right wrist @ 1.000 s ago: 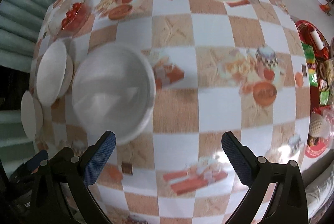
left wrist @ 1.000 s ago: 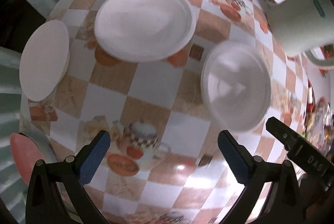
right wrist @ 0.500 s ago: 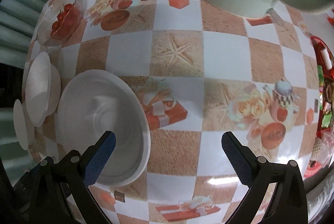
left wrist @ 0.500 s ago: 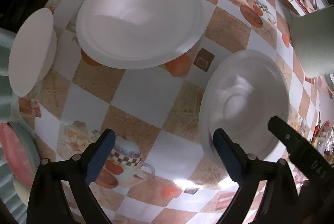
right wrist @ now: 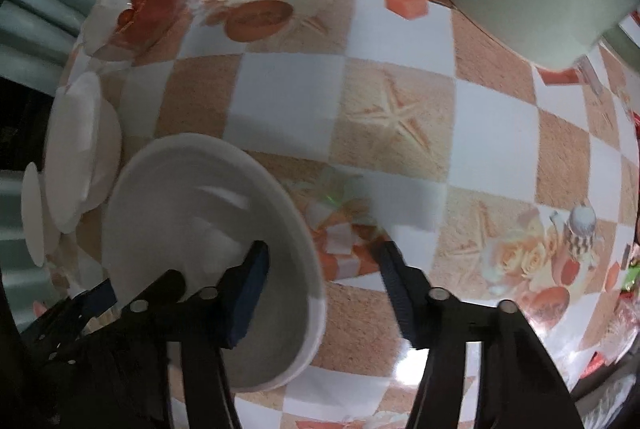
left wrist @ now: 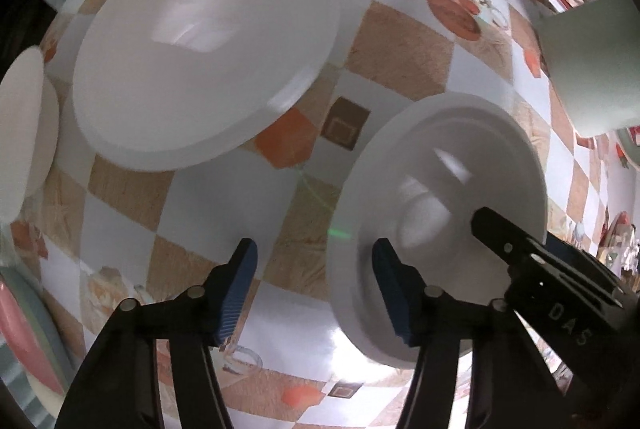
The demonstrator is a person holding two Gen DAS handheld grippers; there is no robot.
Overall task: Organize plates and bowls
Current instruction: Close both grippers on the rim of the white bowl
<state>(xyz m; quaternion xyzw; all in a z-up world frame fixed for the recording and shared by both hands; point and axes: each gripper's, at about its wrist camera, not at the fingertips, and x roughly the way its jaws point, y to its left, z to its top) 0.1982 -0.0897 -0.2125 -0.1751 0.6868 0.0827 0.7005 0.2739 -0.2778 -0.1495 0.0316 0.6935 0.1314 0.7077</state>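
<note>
- Since a second ago: both views much closer to the checkered tablecloth (right wrist: 288, 89); white bowl (left wrist: 448, 197) far larger in both pictures.
- Left gripper (left wrist: 316, 289): jaws just been closing, now about half spread; its right finger over the bowl's near left rim, left finger over bare cloth. Rim wall between the fingers, pads not seen pressing on it, so released.
- Right gripper (right wrist: 320, 293): jaws likewise just been closing; left finger down inside the bowl (right wrist: 208, 253), right finger outside over the cloth. Wall between the two, no clamp visible.
- Bowl standing on the cloth, right of the large white plate (left wrist: 204, 53), near the pale green jug (left wrist: 592, 69).
- Left view only: the plate in full, the other gripper's black finger dipping into the bowl from the right, letters "DAS" readable on it, a pink dish (left wrist: 24, 341) at the near left edge.
- Right view only: starfish print and teapot print on the cloth, red packets at the far right edge.
- Both views: glass bowl of cherry tomatoes (right wrist: 140, 9) at the far side, small white plate (left wrist: 20, 133) at the left.
</note>
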